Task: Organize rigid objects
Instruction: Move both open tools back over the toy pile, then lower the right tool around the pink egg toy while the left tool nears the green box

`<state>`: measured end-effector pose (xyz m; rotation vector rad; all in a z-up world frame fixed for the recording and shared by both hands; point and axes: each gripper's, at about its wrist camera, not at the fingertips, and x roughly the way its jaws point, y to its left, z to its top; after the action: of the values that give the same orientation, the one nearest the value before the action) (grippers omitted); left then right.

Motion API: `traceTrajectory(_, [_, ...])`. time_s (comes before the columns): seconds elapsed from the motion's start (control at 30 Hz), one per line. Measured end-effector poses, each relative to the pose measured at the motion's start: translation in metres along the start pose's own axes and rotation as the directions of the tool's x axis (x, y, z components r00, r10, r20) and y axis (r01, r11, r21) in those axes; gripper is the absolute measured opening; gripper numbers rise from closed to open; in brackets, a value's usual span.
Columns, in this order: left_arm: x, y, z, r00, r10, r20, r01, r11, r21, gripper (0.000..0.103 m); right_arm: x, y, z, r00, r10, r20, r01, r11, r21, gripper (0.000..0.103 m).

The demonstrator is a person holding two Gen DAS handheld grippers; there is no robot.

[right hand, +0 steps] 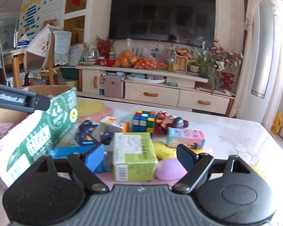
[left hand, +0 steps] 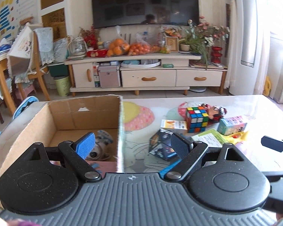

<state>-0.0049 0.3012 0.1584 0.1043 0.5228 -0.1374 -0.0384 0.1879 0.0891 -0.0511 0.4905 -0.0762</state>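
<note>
Black, speckled plastic arms carry the two sets of tongs, each with two flat rectangular pads faced in ribbed blue.

Left tongs [left hand: 132, 146]: spread wide, nothing between the pads; one pad hangs over the box opening, the other over the tabletop, with the box wall edge between them.

Right tongs [right hand: 140, 157]: spread wide, nothing clamped; the green carton stands in the gap just ahead.

Cardboard box [left hand: 84, 113]: one, open-topped, corrugated brown inside, printed green and white outside, on the left of the tabletop [left hand: 254, 111]. It holds one grey-and-white rounded toy [left hand: 101, 146] and one flat pink item partly hidden by the tongs.

Loose on the glossy, cartoon-printed tabletop, right of the box:
- Green carton [right hand: 134, 156]: one, rectangular, yellow-green with a barcode.
- Puzzle cube [left hand: 197, 119]: one, multicoloured squares on black, standing square.
- Doll figure [left hand: 215, 112]: one, red with dark hair, lying on its side, touching the cube.
- Orange-and-white carton [left hand: 173, 126]: one, small, lying just beside the cube.
- Dark blue folded block [left hand: 163, 145]: one, angular, printed with planets.
- Pastel picture box [left hand: 233, 125]: one, rectangular, teal and pink.
- Blue flat box [right hand: 73, 150]: one, beside the cardboard box.
- Lilac ball [right hand: 169, 168]: one, smooth, round.
- Yellow soft-looking piece [right hand: 163, 150]: one, shape unclear.
</note>
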Motion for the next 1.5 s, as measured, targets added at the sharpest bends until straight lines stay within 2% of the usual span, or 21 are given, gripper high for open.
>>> traceTrajectory(0.33, [0.004, -0.003, -0.003, 0.999, -0.052, -0.014, 0.053, 0.998, 0.031, 0.103, 0.008, -0.031, -0.009, 0.998, -0.062, -0.031, 0.063, 0.997, 0.034, 0.084])
traceTrajectory(0.77, [0.007, -0.004, -0.006, 0.996, -0.079, -0.032, 0.081, 0.992, 0.091, 0.103, 0.014, -0.046, -0.012, 0.996, -0.076, -0.043, 0.078, 0.996, 0.048, 0.084])
traceTrajectory(1.0, [0.008, -0.004, -0.01, 0.993, -0.105, -0.045, 0.11, 0.987, 0.116, 0.103, 0.023, -0.059, -0.018, 0.996, -0.059, -0.067, 0.062, 0.997, 0.048, 0.084])
traceTrajectory(1.27, [0.013, -0.01, -0.013, 0.983, -0.166, -0.08, 0.175, 0.977, 0.12, 0.103, 0.039, -0.086, -0.027, 0.992, -0.03, -0.119, 0.043, 0.994, 0.105, 0.084])
traceTrajectory(1.5, [0.019, -0.024, -0.018, 0.968, -0.217, -0.125, 0.231, 0.967, 0.105, 0.103, 0.057, -0.091, -0.033, 0.985, 0.057, -0.164, -0.04, 0.994, 0.102, 0.085])
